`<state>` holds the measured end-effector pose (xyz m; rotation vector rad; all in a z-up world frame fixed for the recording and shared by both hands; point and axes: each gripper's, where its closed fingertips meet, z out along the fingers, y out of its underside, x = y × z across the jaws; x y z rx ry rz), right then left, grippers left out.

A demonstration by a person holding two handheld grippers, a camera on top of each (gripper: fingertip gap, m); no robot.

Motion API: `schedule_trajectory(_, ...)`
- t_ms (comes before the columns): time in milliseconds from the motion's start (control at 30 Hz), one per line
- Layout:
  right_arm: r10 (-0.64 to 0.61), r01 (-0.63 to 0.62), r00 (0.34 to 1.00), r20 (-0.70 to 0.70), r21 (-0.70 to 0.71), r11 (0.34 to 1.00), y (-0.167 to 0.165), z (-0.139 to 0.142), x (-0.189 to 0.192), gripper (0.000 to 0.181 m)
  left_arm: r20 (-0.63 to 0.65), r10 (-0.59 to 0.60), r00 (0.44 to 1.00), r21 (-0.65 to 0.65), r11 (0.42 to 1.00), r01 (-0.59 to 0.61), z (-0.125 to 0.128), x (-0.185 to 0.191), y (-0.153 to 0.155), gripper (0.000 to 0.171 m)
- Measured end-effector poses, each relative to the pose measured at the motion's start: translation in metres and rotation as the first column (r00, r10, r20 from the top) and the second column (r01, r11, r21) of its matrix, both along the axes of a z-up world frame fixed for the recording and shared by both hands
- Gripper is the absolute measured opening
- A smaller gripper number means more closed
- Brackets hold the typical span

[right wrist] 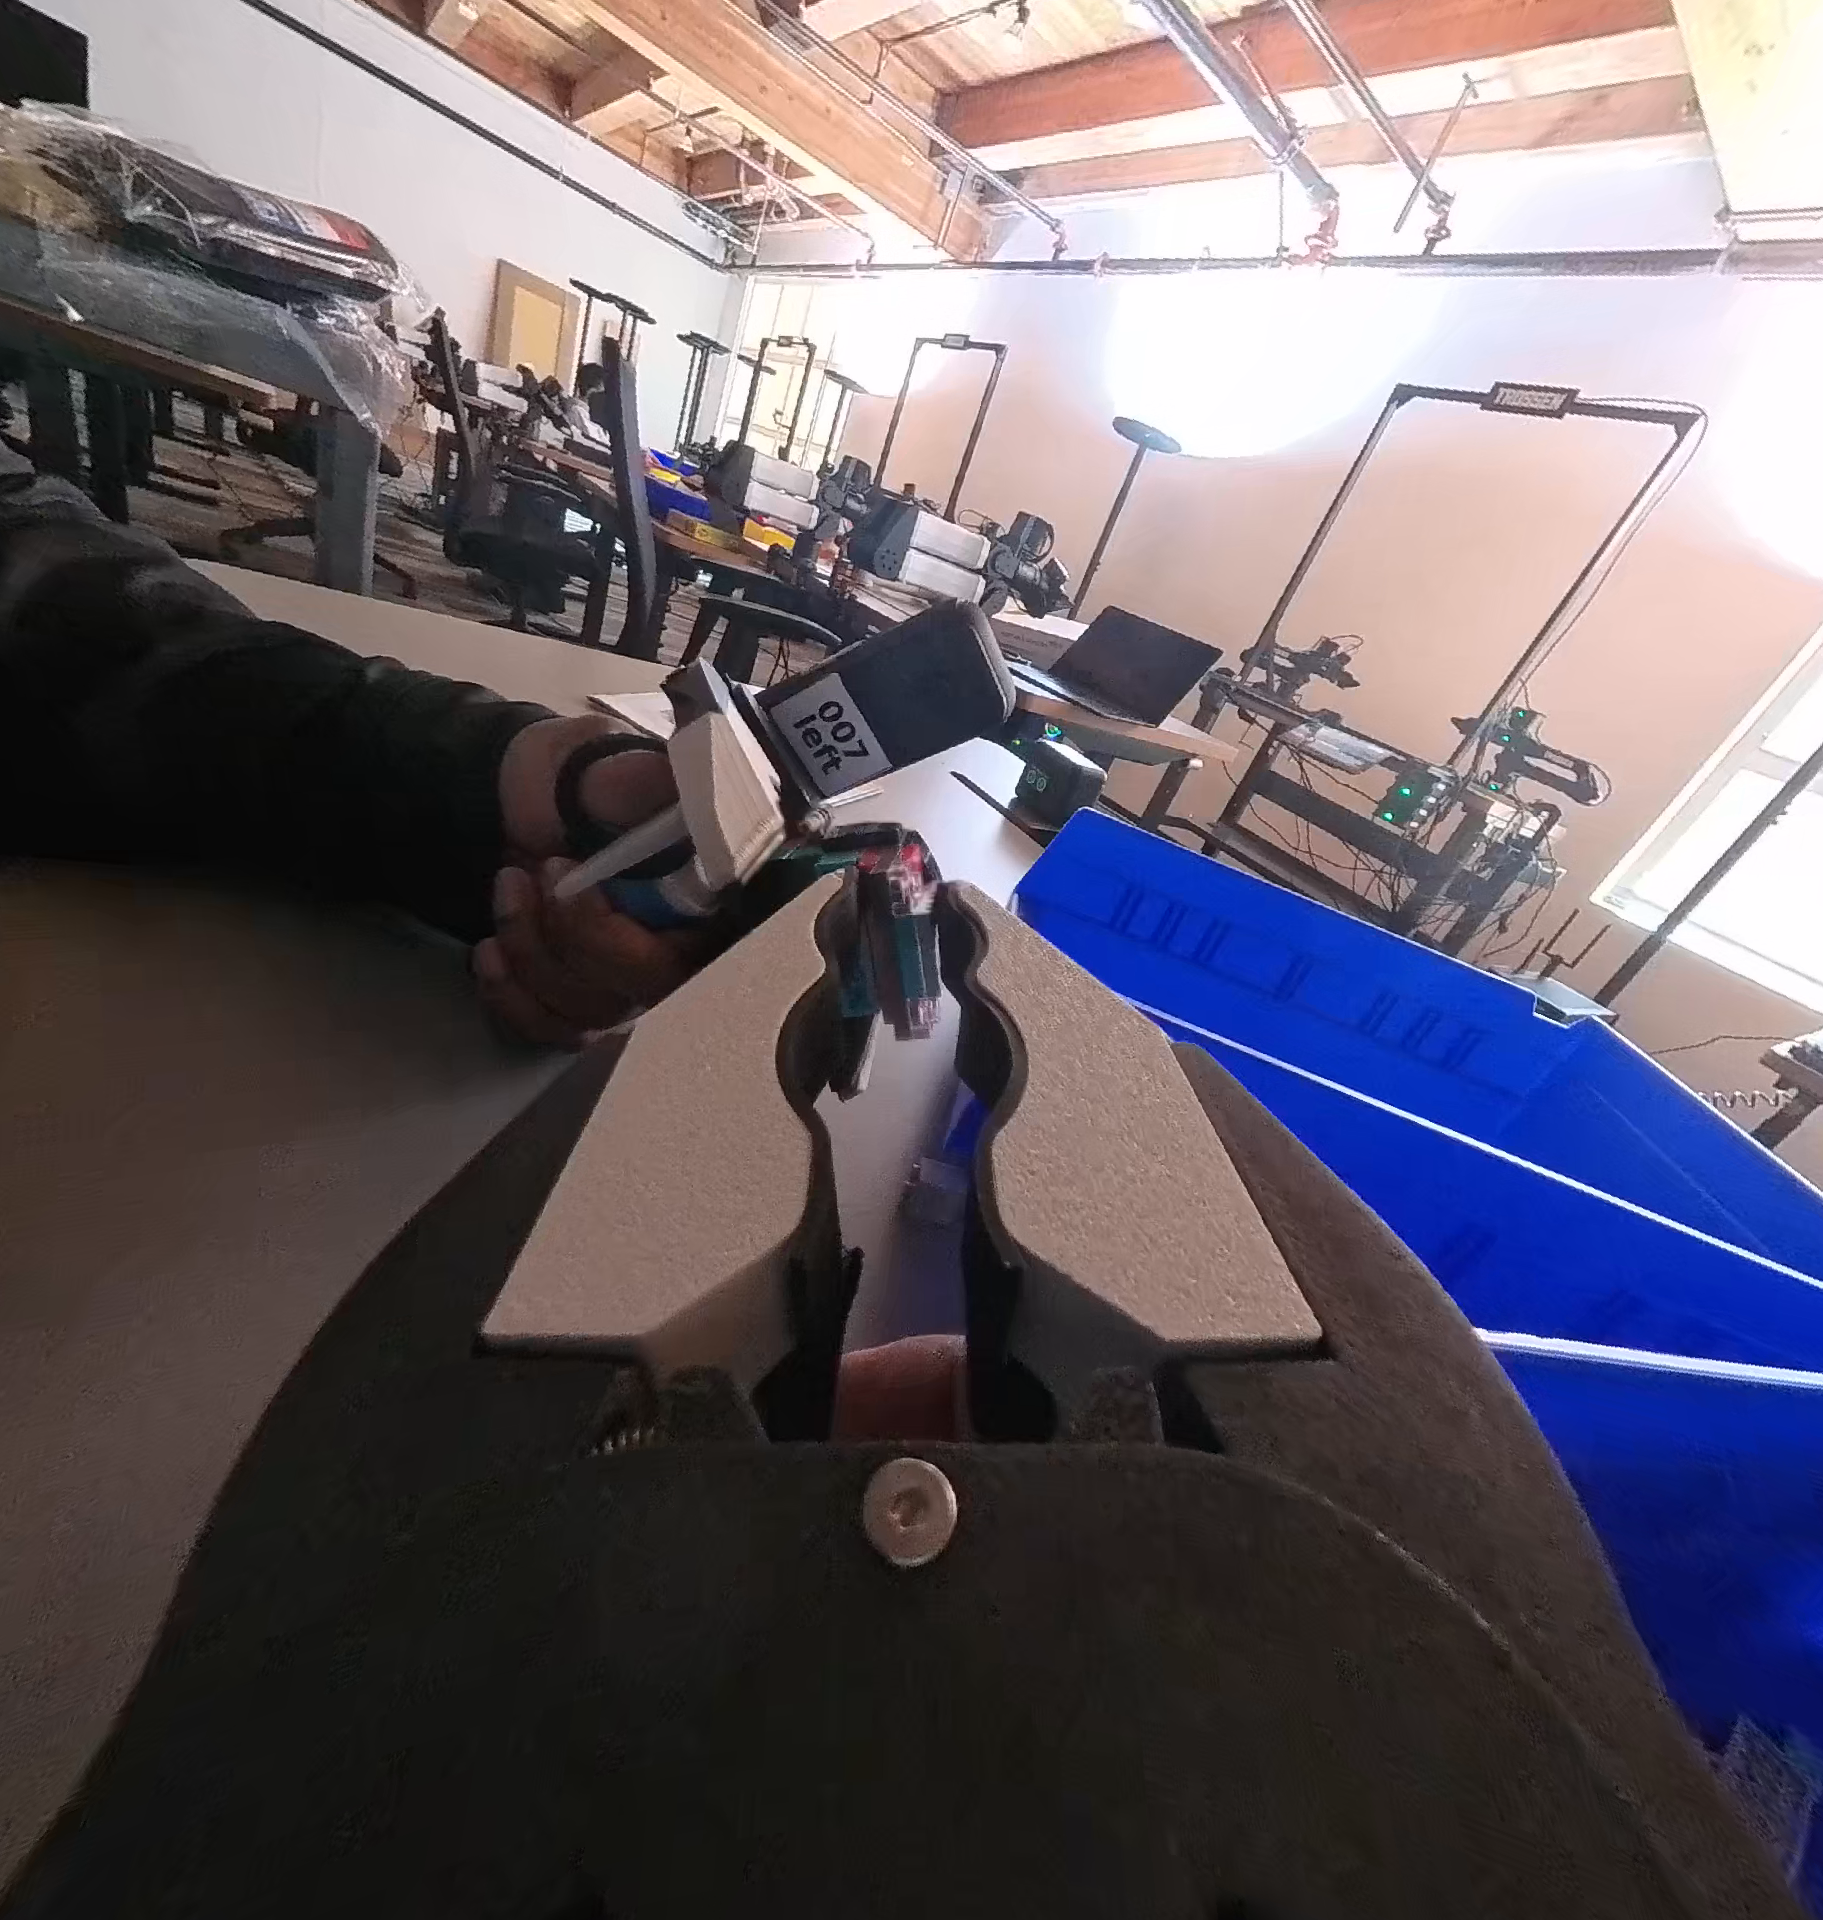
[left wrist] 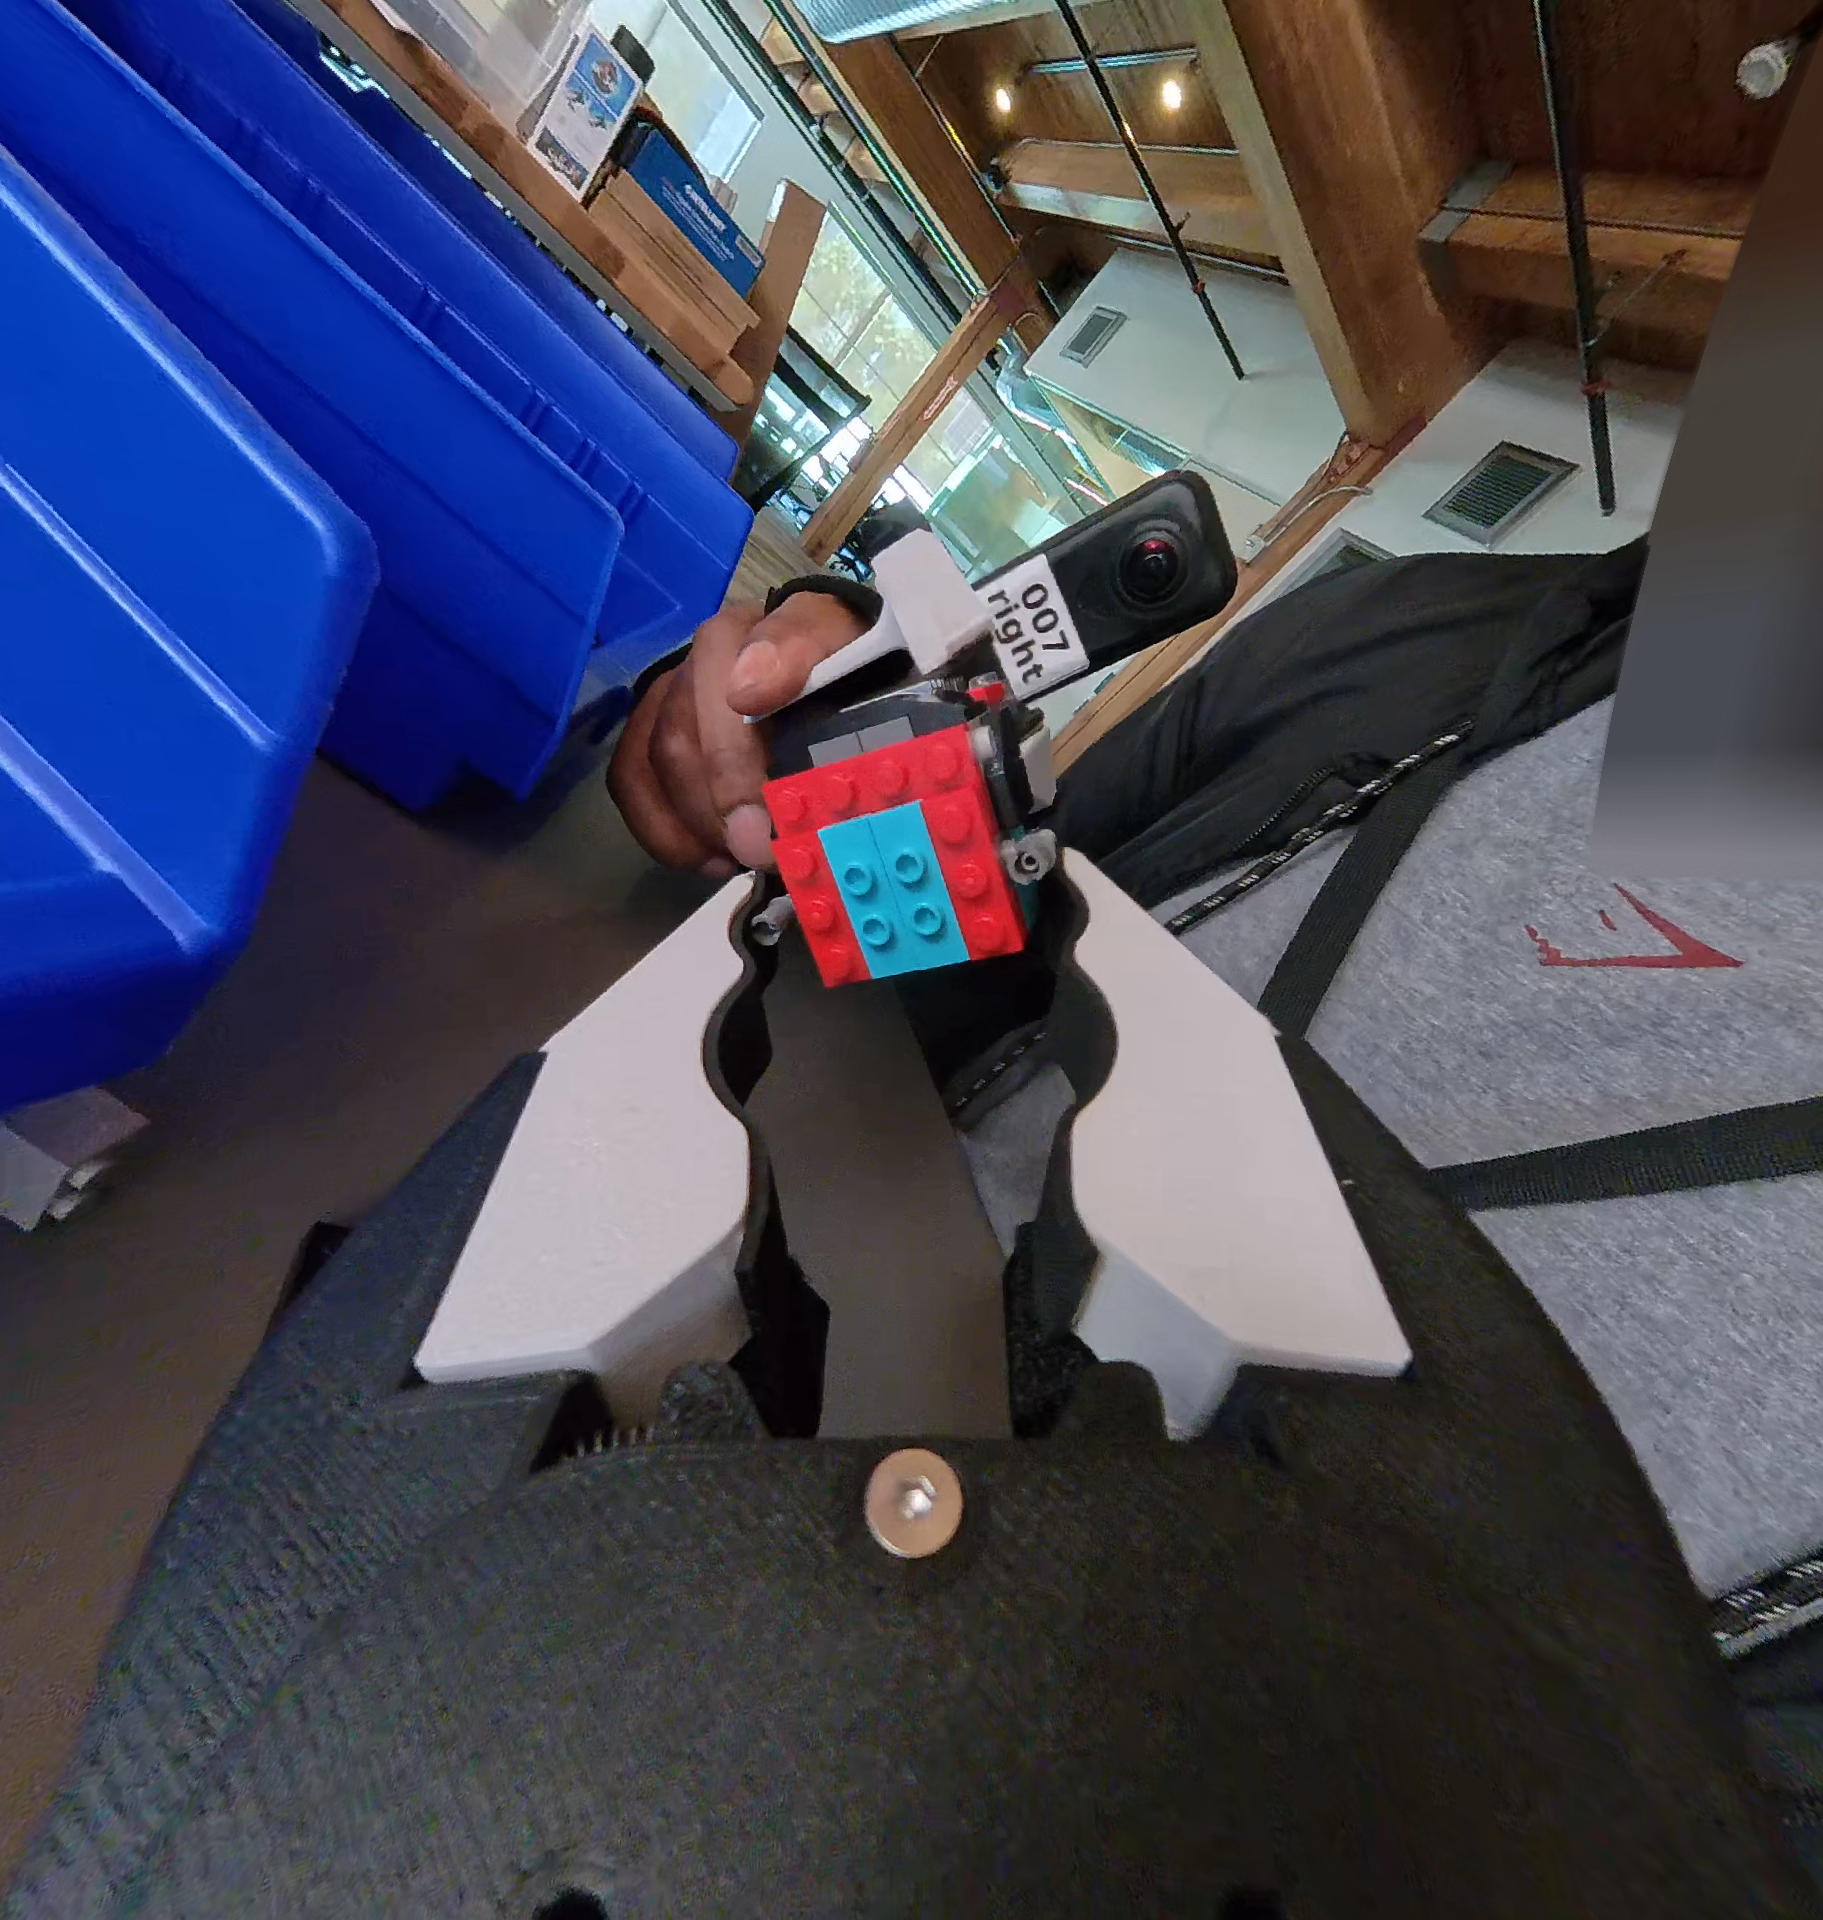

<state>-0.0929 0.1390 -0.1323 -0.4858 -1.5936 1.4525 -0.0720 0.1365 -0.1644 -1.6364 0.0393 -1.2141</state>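
A flat brick assembly (left wrist: pixel 891 868) of red and teal studded bricks, with dark grey ones along its top, is held above the table. Its studs face the left wrist view. My left gripper (left wrist: pixel 907 894) has its grey fingertips on either side of the assembly and grips its side edges. In the right wrist view the assembly (right wrist: pixel 891 966) shows edge-on between the narrow jaws of my right gripper (right wrist: pixel 894 909), which is shut on it. The right gripper's body and the hand holding it show behind the assembly (left wrist: pixel 938 623). The left gripper's body (right wrist: pixel 741 790) comes in from the left.
Blue plastic bins (left wrist: pixel 263 468) stand close on the left of the left view and on the right of the right view (right wrist: pixel 1406 1091). A grey felt mat (left wrist: pixel 1665 1195) with black straps lies on the right. A small grey piece (right wrist: pixel 928 1184) lies on the tan table (right wrist: pixel 159 1091). My left and right fingertips are right by each other.
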Motion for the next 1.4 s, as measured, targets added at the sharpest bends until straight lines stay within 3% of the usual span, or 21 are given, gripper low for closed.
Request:
schedule_trajectory(267, -0.088, 0.088, 0.996, -0.010, 0.017, 0.996, 0.007, 0.001, -0.007, 0.013, -0.111, 0.137, 0.984, 0.033, 0.990, -0.134, 0.002, -0.014, 0.008, 0.057)
schedule_trajectory(500, -0.169, 0.169, 0.985, -0.017, -0.005, 0.986, 0.016, 0.005, -0.012, 0.013, -0.307, 0.272, 0.912, 0.078, 0.962, -0.260, -0.004, -0.019, 0.018, 0.063)
schedule_trajectory(633, -0.225, 0.225, 0.974, -0.003, -0.025, 0.974, 0.023, 0.005, -0.017, 0.012, -0.382, 0.390, 0.838, 0.163, 0.921, -0.355, 0.000, -0.028, 0.023, 0.066)
schedule_trajectory(733, -0.250, 0.252, 0.968, 0.032, -0.055, 0.966, 0.029, 0.003, -0.021, 0.013, -0.464, 0.490, 0.738, 0.267, 0.872, -0.411, 0.005, -0.037, 0.024, 0.070)
schedule_trajectory(833, -0.260, 0.266, 0.963, 0.070, -0.078, 0.961, 0.033, 0.001, -0.024, 0.013, -0.547, 0.585, 0.599, 0.405, 0.811, -0.423, 0.013, -0.043, 0.023, 0.076)
schedule_trajectory(967, -0.259, 0.270, 0.959, 0.111, -0.093, 0.958, 0.034, -0.004, -0.026, 0.013, -0.659, 0.672, 0.337, 0.585, 0.741, -0.330, 0.016, -0.045, 0.020, 0.077)
schedule_trajectory(1100, -0.253, 0.268, 0.958, 0.137, -0.107, 0.957, 0.034, -0.006, -0.028, 0.013, -0.725, 0.684, 0.077, 0.663, 0.724, -0.192, 0.006, -0.039, 0.023, 0.076)
schedule_trajectory(1200, -0.241, 0.260, 0.959, 0.151, -0.124, 0.958, 0.032, -0.006, -0.028, 0.013, -0.713, 0.701, -0.023, 0.696, 0.703, -0.147, 0.006, -0.037, 0.024, 0.070)
schedule_trajectory(1400, -0.200, 0.227, 0.965, 0.169, -0.159, 0.961, 0.021, -0.006, -0.027, 0.012, -0.679, 0.720, -0.144, 0.734, 0.669, -0.117, 0.011, -0.042, 0.022, 0.060)
